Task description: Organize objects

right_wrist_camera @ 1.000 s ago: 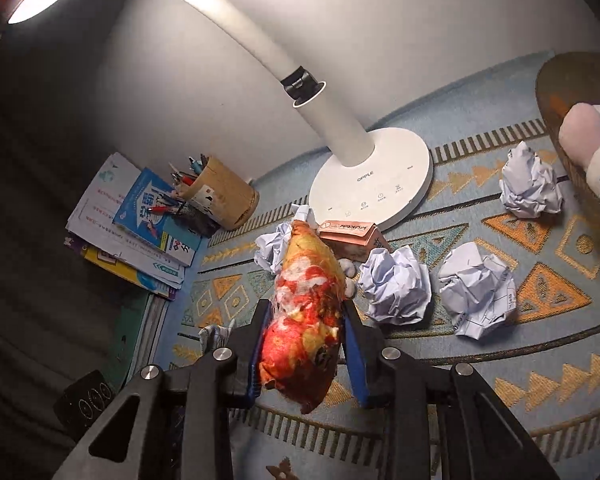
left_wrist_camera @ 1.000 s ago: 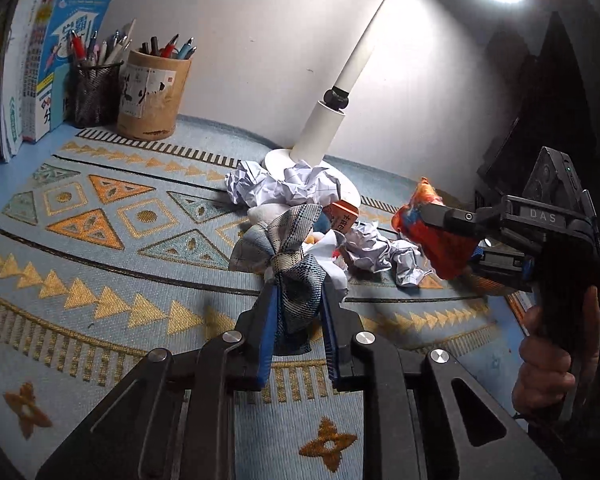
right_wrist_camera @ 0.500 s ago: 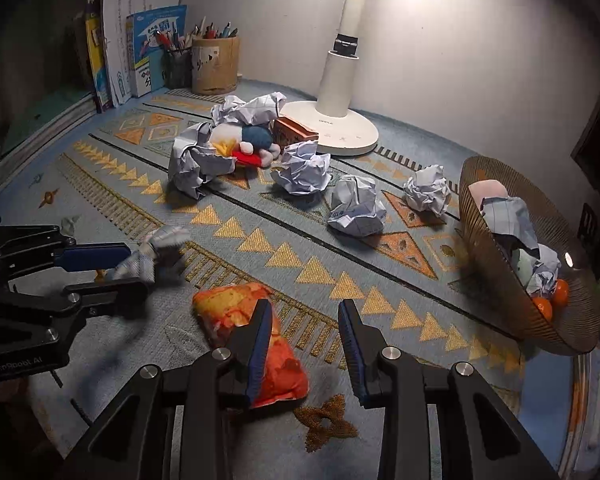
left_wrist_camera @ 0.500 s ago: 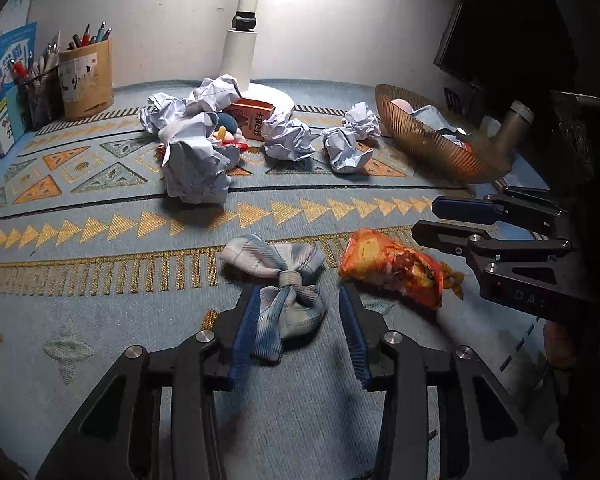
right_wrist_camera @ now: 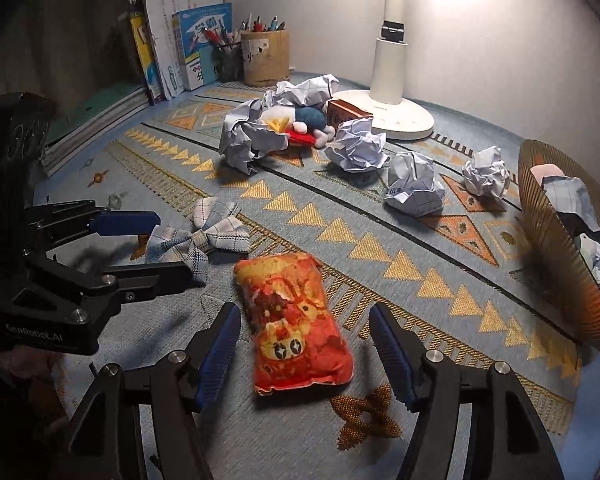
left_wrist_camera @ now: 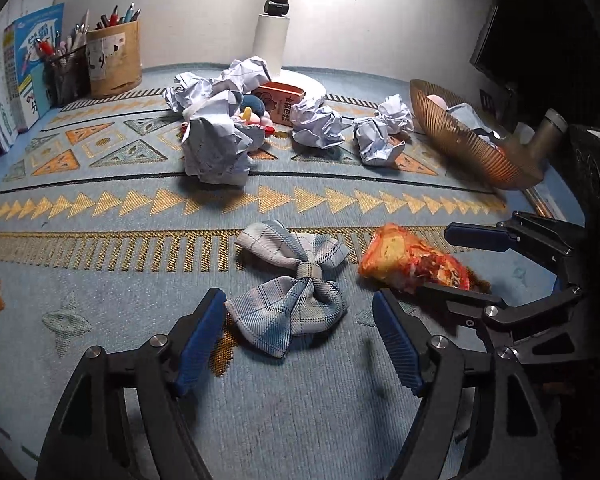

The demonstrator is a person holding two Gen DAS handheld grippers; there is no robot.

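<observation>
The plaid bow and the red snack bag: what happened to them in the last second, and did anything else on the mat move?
Both were let go. A second ago the left gripper held the plaid bow aloft and the right gripper the snack bag; now both lie on the mat, side by side, and both grippers' jaws have just been opening, clear of them. The paper balls, lamp and basket stayed put.

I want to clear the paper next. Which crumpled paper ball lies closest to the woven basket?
The small paper ball just left of the woven basket, the rightmost of the row. The other balls lie farther left, toward the lamp base and the plush toy.
</observation>
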